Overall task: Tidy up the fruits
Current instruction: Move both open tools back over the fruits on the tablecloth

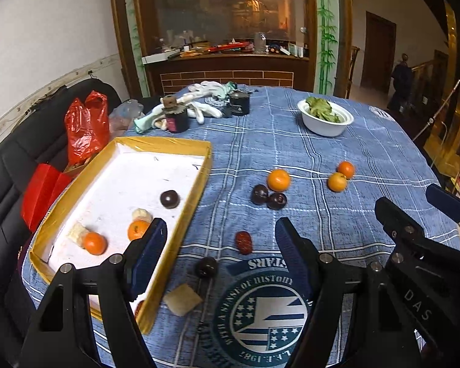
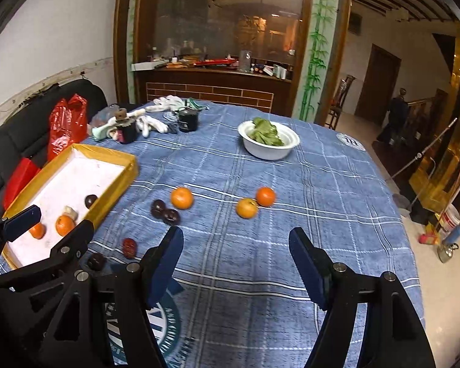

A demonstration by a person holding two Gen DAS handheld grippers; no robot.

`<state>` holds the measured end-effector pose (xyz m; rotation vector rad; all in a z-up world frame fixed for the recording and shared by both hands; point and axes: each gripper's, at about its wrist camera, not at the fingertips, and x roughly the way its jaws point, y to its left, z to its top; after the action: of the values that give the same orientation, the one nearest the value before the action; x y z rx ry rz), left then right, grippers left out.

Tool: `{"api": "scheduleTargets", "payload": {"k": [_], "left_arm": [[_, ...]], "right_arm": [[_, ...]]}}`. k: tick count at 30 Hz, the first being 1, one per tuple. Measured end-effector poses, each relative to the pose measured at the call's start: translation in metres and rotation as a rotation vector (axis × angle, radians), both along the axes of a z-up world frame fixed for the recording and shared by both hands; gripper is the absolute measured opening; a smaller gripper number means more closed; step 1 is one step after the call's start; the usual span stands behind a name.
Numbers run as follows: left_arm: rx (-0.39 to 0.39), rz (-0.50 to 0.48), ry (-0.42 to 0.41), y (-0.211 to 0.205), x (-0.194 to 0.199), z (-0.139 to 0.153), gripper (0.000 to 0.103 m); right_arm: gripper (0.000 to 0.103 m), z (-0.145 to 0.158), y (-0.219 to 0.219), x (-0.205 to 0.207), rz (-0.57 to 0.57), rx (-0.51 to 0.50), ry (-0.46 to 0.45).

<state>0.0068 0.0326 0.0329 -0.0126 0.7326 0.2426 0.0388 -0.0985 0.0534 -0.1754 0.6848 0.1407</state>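
Note:
A yellow-rimmed box (image 1: pixel 203 165) with a white floor sits at the table's left; it holds two oranges (image 1: pixel 94 243), a dark fruit (image 1: pixel 169 199) and pale pieces. On the blue cloth lie three oranges (image 1: pixel 278 179), two dark fruits (image 1: pixel 268 197), a red date (image 1: pixel 243 241), another dark fruit (image 1: pixel 206 266) and a tan cube (image 1: pixel 182 300). My left gripper (image 1: pixel 220 245) is open and empty, its left finger over the box's near corner. My right gripper (image 2: pixel 236 254) is open and empty above bare cloth, short of the oranges (image 2: pixel 181 197). The box also shows in the right wrist view (image 2: pixel 128 165).
A white bowl of green leaves (image 1: pixel 325 116) stands far right of centre. Two dark jars (image 1: pixel 177 118), white gloves and rags lie at the far edge. A red plastic bag (image 1: pixel 86 125) and a black sofa are left of the table. The right gripper's body shows at the lower right of the left wrist view.

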Motion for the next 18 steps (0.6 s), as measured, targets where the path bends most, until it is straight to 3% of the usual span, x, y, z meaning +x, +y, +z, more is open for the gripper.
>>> {"api": "scheduleTargets", "payload": {"k": [18], "left_arm": [[0.0,-0.015,0.023,-0.008,0.009,-0.007,0.073]], "right_arm": [[0.073,-0.012,-0.014,0.008,-0.02,0.008,0.028]]}}
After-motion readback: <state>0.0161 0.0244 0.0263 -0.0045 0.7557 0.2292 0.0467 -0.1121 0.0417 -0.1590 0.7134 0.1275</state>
